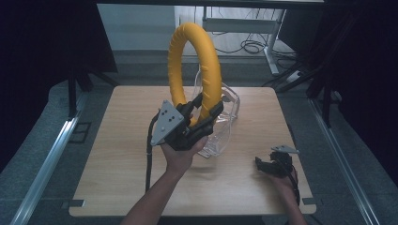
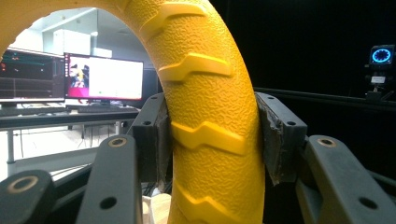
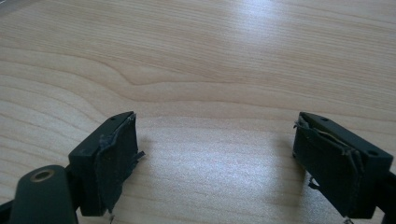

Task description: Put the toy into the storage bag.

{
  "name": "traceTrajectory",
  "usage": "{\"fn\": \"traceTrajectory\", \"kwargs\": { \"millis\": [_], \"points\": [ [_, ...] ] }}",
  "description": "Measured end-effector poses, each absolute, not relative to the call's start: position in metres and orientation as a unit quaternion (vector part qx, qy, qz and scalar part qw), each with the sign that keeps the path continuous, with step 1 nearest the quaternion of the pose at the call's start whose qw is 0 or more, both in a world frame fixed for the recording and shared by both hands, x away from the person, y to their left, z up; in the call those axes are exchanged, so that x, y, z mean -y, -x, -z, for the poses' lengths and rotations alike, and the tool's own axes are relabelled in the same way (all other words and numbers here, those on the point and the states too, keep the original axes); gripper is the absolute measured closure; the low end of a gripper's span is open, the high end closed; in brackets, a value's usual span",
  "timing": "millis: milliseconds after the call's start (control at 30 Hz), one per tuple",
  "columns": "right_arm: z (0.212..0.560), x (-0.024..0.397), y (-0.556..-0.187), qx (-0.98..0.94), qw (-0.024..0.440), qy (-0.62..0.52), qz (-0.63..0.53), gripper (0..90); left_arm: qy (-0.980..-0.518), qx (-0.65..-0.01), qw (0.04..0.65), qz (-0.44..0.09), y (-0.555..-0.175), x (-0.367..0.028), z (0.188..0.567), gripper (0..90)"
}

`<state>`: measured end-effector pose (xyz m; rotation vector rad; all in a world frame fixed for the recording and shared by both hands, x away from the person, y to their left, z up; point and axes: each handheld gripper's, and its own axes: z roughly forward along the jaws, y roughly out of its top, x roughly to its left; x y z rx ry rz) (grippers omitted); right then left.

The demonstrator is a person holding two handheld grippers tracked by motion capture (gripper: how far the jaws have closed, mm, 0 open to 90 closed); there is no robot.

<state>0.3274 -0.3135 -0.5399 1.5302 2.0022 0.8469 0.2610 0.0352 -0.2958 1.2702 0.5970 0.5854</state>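
Observation:
A large yellow ring (image 1: 195, 65) with raised tread marks stands upright above the table, held up in the air. My left gripper (image 1: 202, 110) is shut on its lower part; in the left gripper view both pads press the ring (image 2: 210, 135) from either side. Right behind the ring a clear plastic container (image 1: 225, 117) stands on the wooden table (image 1: 126, 154). My right gripper (image 1: 265, 165) rests low near the table's front right, open, and its jaws (image 3: 215, 158) have only bare wood between them.
Metal rails run along the table's left and right sides. A desk frame and cables stand on the floor beyond the far edge. Monitors (image 2: 102, 79) on a desk show behind the ring in the left gripper view.

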Motion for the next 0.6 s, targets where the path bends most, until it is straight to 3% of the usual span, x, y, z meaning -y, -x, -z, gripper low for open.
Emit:
{"fn": "traceTrajectory", "kwargs": {
  "millis": [600],
  "points": [
    [0.54,0.313,-0.327,-0.731,0.238,-0.56,-0.309,14.4,-0.583,-0.258,0.728,-0.253,-0.264,-0.01,0.293,49.4]
  ]
}}
